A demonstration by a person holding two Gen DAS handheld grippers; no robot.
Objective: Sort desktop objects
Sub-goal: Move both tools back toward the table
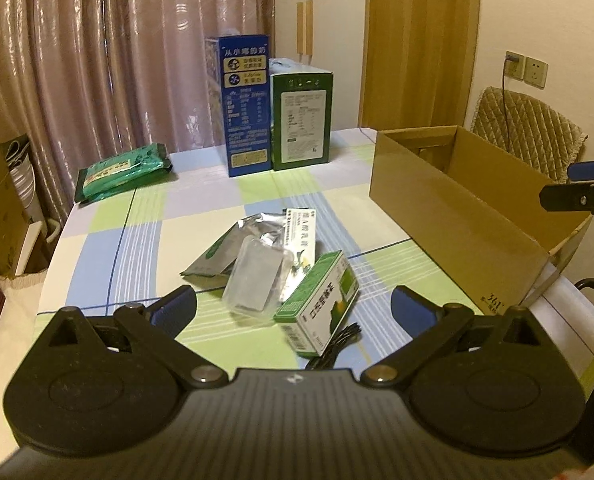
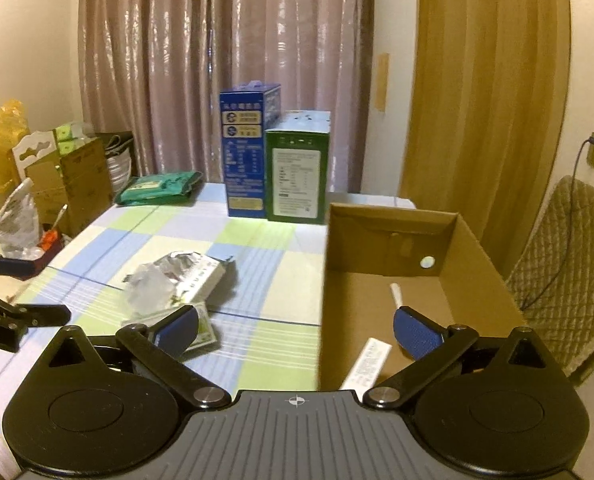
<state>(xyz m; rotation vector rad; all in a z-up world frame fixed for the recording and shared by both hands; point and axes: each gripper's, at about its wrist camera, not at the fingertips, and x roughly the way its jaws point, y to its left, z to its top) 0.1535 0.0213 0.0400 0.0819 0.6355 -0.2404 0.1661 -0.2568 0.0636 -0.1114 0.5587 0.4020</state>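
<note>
Two grippers were held with jaws spread wide and nothing between them. The left gripper point(image 1: 293, 306) was poised over the loose pile near the table's point(image 1: 97, 240) middle: a green carton point(image 1: 321, 300), a clear plastic tray point(image 1: 253, 280) and foil packets point(image 1: 213, 256), presumably awaiting collection. The right gripper point(image 2: 295, 326) was aimed at the cardboard box point(image 2: 377, 240) on the table's right edge, where a white tube box point(image 2: 367, 362) already lay.
</note>
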